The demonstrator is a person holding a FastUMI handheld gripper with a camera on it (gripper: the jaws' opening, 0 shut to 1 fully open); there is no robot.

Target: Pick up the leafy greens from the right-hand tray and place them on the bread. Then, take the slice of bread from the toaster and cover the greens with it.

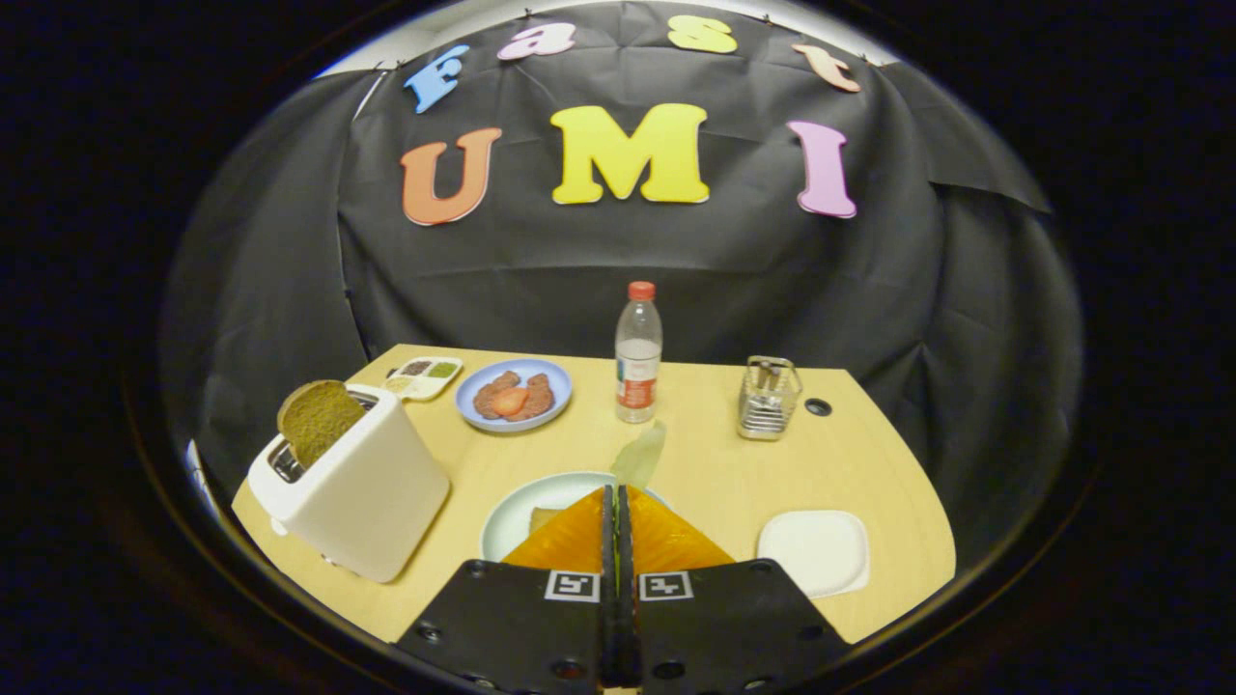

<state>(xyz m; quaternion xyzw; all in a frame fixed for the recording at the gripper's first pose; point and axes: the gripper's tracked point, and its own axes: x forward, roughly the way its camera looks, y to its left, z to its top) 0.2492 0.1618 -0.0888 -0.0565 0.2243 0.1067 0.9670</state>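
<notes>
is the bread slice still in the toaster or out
In. The brown bread slice stands upright in the slot of the white toaster, its upper half poking out. The claw is shut on a pale leaf.

White toaster (362, 492), brown bread slice (319, 417), pale green, perhaps translucent, greens (640, 454).

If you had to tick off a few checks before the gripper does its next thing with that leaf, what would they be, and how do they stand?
1. Gripper shut on the leafy green: ok, fingers together, leaf sticking out.
2. Leaf above the plate: ok.
3. Bread on that plate: ok, an edge visible.
4. Leaf centred over the bread: cannot tell.
5. Slice waiting in the toaster: ok.
6. Right-hand tray emptied: ok.
</notes>
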